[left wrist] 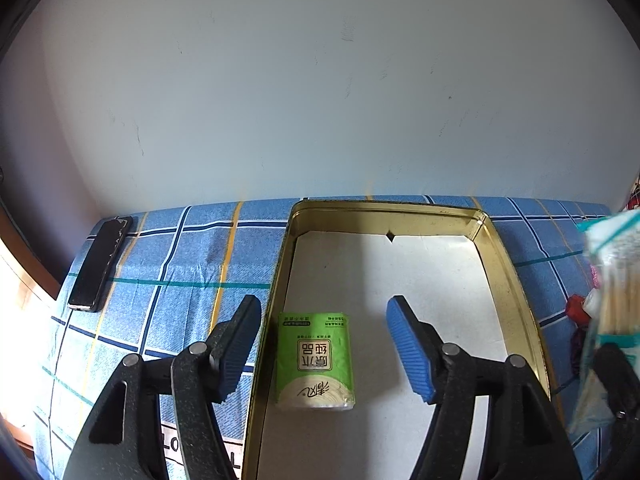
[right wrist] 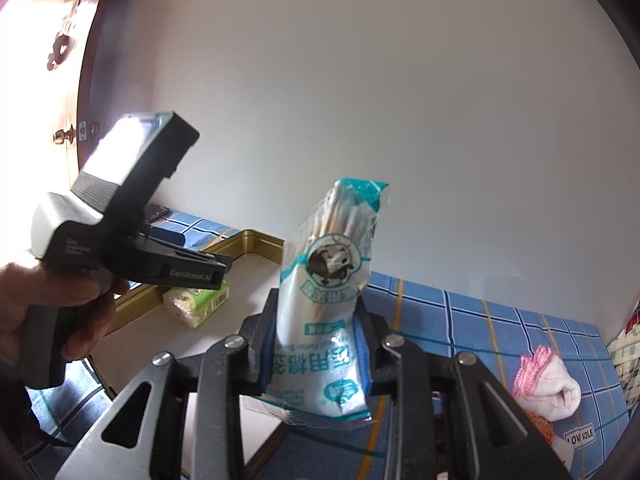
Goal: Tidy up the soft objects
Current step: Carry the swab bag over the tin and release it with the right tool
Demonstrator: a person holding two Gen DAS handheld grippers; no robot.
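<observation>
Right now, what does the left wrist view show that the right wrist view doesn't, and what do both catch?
Left wrist only: the left gripper head-on, jaws open around the green tissue pack without touching it, and the whole black phone on the checked cloth.

Right wrist only: the right gripper shut on the cotton swab bag, a pink-trimmed white cloth, and the hand holding the left gripper.

Both: the gold tin tray, the tissue pack inside it, the swab bag, the cloth.
</observation>
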